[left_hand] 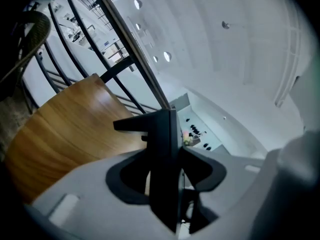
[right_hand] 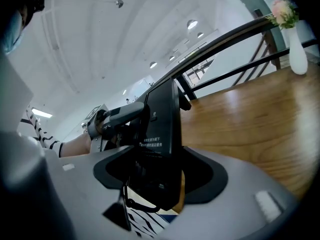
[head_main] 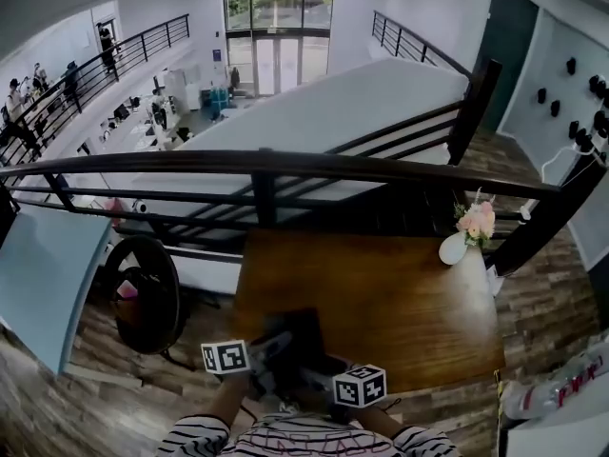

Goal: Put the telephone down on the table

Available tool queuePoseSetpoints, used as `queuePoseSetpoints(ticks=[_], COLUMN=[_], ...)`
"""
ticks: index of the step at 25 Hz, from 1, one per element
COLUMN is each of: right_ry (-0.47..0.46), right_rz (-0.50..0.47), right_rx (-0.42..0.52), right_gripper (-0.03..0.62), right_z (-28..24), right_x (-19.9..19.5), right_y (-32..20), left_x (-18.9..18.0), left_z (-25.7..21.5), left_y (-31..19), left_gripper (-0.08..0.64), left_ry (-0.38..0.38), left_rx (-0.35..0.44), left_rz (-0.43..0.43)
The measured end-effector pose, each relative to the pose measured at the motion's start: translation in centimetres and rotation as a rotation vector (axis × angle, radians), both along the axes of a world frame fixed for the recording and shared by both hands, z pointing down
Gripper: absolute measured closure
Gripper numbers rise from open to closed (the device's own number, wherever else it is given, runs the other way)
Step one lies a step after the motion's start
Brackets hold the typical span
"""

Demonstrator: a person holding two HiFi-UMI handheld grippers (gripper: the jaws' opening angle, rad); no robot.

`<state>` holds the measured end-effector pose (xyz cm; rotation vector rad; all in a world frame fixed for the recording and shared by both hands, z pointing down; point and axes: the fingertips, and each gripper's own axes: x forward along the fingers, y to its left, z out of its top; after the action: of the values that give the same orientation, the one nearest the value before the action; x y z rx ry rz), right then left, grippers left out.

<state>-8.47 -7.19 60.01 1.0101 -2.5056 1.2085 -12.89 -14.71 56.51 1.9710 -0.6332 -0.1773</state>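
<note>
The black telephone (right_hand: 162, 119) is clamped between the left gripper (left_hand: 165, 181) and the right gripper (right_hand: 156, 176), each closed on one side. The wooden table (head_main: 400, 293) spreads ahead of both.

Head view: high, steeply down on table (head_main: 400, 293) | left gripper view: close, tilted up | right gripper view: close, toward vase (right_hand: 298, 51) | shared: table, railing (head_main: 285, 165), telephone (head_main: 303, 336)

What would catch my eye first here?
A black telephone is clamped between the left gripper and the right gripper, at the near edge of the wooden table. A white vase of pink flowers stands at its far right corner, beside a black railing.
</note>
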Motion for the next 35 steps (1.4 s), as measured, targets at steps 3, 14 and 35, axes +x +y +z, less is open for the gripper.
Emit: queuePoseSetpoints(ticks=[3, 14, 35], right_ry=[0.004, 0.024, 0.009], right_rz=[0.034, 0.056, 0.018], right_rx=[0.005, 0.008, -0.042], right_gripper=[0.302, 0.301, 0.302], right_z=[0.1, 2.5, 8.8], right_x=[-1.2, -0.2, 4.3], right_y=[-1.9, -10.1, -28.7], left_x=[-1.0, 0.0, 4.6], left_z=[0.1, 2.5, 8.7], left_y=[-2.1, -10.3, -28.8], left_gripper=[0.360, 0.360, 0.360], left_ry=[0.009, 0.023, -0.003], left_rx=[0.001, 0.000, -0.001], left_rz=[0.032, 0.041, 0.034])
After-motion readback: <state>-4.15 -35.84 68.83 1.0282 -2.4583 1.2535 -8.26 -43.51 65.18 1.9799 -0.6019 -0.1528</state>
